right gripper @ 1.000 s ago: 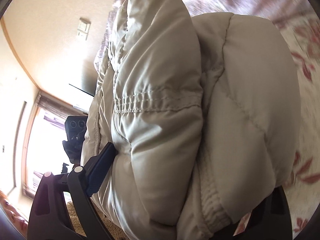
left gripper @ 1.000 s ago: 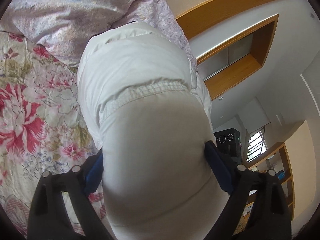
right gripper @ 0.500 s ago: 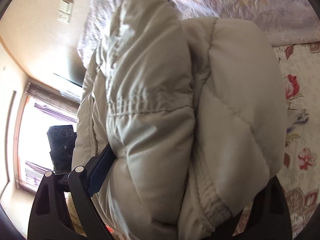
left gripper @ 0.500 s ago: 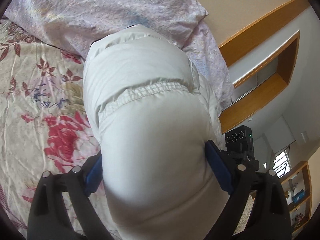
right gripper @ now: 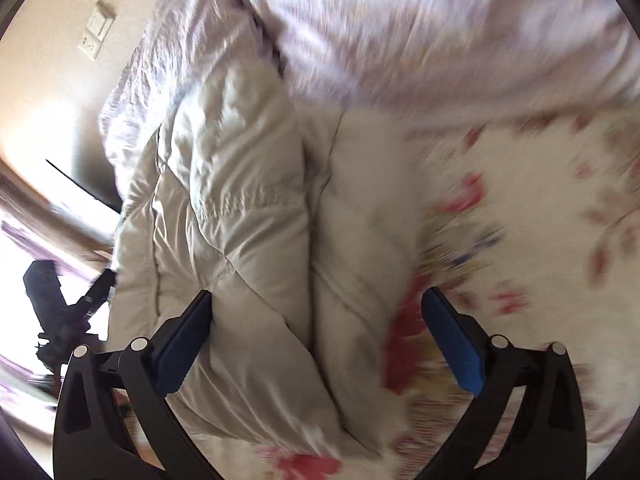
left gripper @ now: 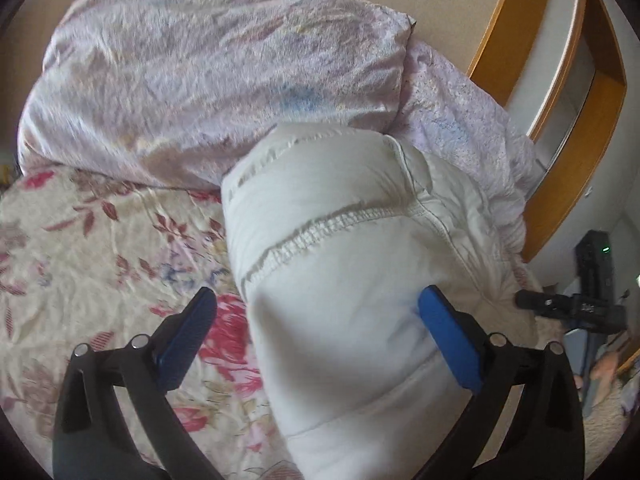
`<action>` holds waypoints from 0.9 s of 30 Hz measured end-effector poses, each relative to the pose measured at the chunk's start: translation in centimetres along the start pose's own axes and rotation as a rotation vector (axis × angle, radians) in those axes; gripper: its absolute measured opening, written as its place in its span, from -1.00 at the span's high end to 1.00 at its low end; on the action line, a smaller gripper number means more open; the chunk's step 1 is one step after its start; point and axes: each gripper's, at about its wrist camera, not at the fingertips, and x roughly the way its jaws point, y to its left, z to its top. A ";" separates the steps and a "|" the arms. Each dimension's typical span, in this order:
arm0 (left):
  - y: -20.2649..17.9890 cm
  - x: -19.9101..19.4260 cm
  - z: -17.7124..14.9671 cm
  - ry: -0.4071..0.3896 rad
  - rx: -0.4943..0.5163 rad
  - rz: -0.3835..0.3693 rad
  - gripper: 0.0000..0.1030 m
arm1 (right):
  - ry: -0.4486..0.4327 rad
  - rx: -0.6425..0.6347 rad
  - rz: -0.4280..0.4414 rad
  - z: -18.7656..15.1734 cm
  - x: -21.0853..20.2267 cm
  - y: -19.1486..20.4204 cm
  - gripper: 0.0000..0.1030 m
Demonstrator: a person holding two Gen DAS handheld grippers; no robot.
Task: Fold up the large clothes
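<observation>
A folded cream quilted down jacket (left gripper: 352, 264) lies on the floral bedspread (left gripper: 100, 248), its far end against the pillows. It also shows in the right wrist view (right gripper: 256, 240). My left gripper (left gripper: 316, 316) is open; the jacket lies between the jaws, near the right pad, with a gap at the left pad. My right gripper (right gripper: 320, 316) is open around the jacket's near end, its left pad by the fabric, its right pad over the bedspread (right gripper: 540, 240). The right view is motion-blurred.
Lilac pillows (left gripper: 208, 72) lie at the head of the bed, also seen in the right wrist view (right gripper: 420, 32). A wooden frame (left gripper: 576, 128) is on the wall to the right. A black camera rig (left gripper: 588, 300) stands beside the bed.
Both grippers held the bulky jacket up in the air, then lowered it onto the bedspread by the pillows. Both have opened and drawn back a little.
</observation>
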 end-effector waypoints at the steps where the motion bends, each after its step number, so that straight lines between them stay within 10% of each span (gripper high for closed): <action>1: -0.5 -0.7 0.2 -0.024 0.033 0.047 -0.96 | -0.054 -0.044 -0.054 -0.1 -1.3 0.8 -0.97; 6: -3.2 -1.4 1.1 -0.049 0.123 0.120 -0.96 | -0.261 -0.226 -0.150 -0.4 -4.0 5.5 -0.97; 13: -5.6 1.1 2.1 -0.021 0.194 0.218 -0.95 | -0.263 -0.314 -0.128 0.6 0.3 8.9 -0.16; 27: -7.7 6.4 0.5 0.038 0.262 0.257 -0.97 | -0.119 -0.375 -0.173 0.8 6.5 8.2 -0.12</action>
